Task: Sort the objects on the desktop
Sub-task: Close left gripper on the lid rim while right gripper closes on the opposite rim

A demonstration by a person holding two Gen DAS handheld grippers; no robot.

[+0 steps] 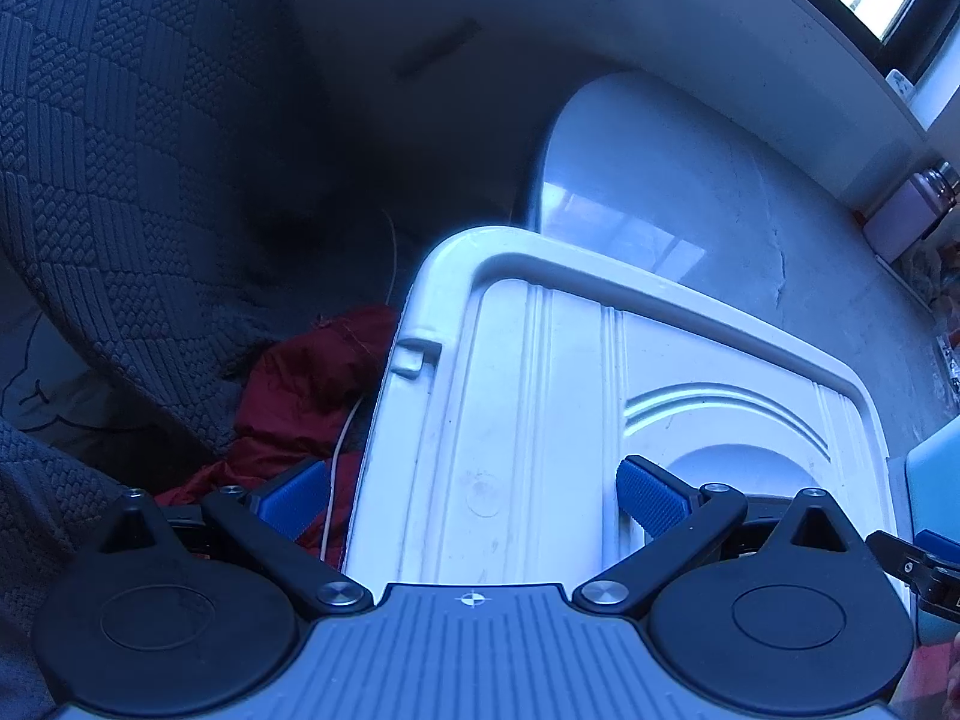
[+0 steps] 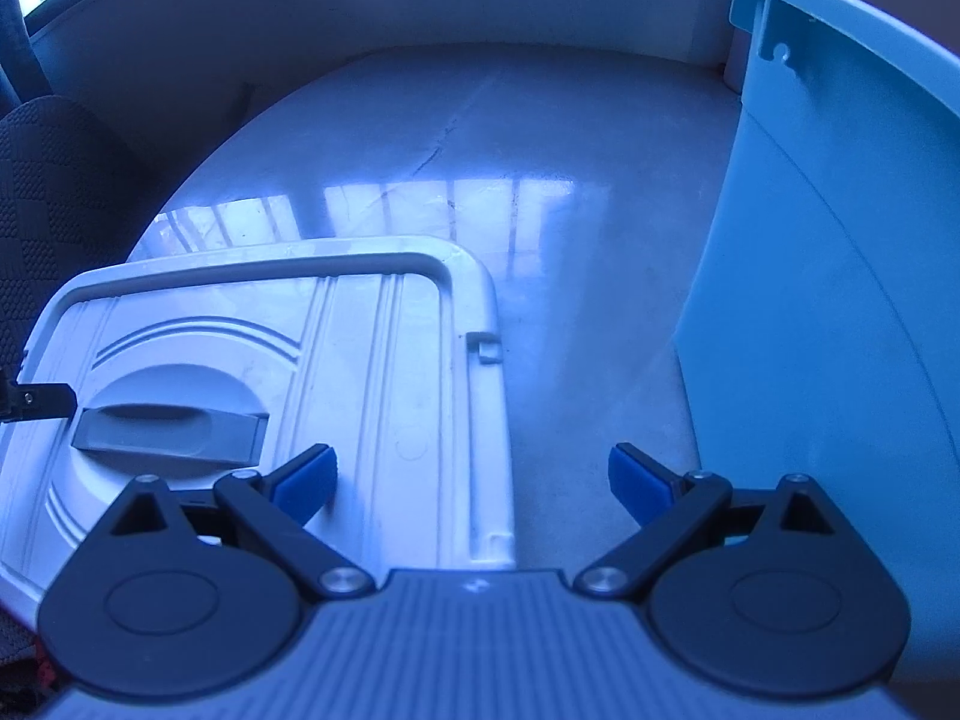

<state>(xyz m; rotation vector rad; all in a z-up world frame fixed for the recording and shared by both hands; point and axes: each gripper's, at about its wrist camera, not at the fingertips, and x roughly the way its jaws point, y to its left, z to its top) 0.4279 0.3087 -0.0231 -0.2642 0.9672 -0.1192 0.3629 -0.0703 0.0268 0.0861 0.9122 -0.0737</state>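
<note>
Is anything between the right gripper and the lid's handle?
Nothing visible. The right gripper is open above the white lid, and the grey handle lies left of its fingers with only bare lid surface between. The left gripper is also open, with one finger's tip showing just left of the handle.

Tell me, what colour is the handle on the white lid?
Grey. The handle sits in the white lid, best seen from the right wrist view.

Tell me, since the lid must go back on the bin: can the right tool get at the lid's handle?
Probably yes. The right tool is open, the grey handle lies just to its left on the lid, and nothing covers it.
</note>
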